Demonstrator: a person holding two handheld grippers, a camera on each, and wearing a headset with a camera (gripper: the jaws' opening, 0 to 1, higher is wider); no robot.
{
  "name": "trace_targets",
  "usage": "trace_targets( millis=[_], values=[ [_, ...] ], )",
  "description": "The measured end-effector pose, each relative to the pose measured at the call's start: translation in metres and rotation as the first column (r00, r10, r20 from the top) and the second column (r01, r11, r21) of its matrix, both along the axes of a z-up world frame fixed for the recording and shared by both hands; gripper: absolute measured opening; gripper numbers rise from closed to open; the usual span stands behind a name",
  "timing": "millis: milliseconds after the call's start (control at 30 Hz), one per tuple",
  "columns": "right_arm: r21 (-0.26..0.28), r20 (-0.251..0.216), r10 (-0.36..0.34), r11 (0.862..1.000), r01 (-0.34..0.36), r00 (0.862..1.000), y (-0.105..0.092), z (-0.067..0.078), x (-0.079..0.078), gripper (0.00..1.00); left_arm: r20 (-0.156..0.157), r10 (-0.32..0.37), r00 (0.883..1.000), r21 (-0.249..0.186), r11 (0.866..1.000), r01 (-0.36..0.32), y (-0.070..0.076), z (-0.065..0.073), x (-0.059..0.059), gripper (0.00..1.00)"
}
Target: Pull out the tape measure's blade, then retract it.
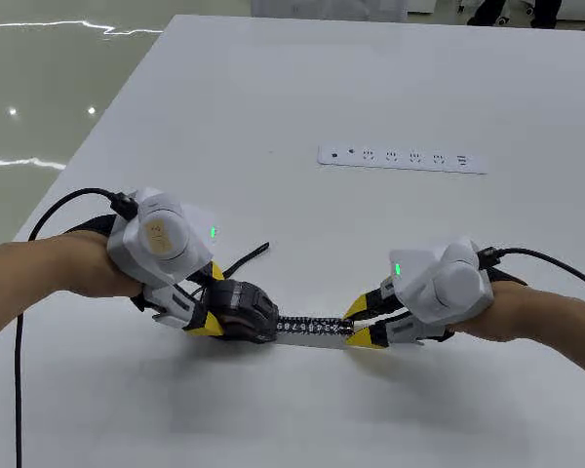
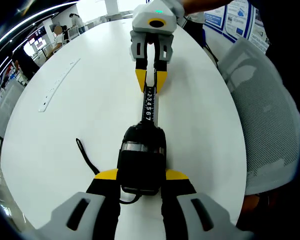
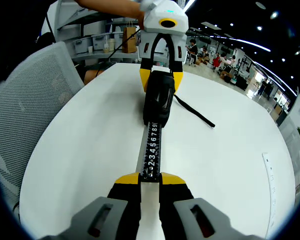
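Clamping tape measure (image 2: pixel 142 152): left gripper (image 2: pixel 142 176) | pinching blade (image 3: pixel 152 145): right gripper (image 3: pixel 142 179) | gripper views: chair (image 2: pixel 262 100)

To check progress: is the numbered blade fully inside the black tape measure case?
No, the numbered blade stretches from the black tape measure case to the right gripper.

Bright overhead light, soft shadows, fisheye-warped edges

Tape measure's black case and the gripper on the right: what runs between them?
The pulled-out blade, numbered, bridges case and right gripper; clearest in the right gripper view.
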State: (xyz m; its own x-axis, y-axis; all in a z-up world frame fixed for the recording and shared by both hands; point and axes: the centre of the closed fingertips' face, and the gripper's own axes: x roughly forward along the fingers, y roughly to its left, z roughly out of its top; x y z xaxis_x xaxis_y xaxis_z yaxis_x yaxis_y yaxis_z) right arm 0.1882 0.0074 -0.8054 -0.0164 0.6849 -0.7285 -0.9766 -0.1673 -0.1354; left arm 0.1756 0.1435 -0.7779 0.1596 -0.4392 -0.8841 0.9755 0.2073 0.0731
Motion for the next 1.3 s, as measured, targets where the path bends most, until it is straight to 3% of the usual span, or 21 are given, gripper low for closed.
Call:
trace_targets(
  millis=[1300],
  values=[
    [-0.009, -0.012, -0.007, 1.000, 0.007, 1.000, -0.017, -0.002, -0.001, 0.11, 0.001, 0.004, 1.000, -0.002, 1.000, -0.004, -0.002, 0.000, 0.000, 0.26]
  ],
)
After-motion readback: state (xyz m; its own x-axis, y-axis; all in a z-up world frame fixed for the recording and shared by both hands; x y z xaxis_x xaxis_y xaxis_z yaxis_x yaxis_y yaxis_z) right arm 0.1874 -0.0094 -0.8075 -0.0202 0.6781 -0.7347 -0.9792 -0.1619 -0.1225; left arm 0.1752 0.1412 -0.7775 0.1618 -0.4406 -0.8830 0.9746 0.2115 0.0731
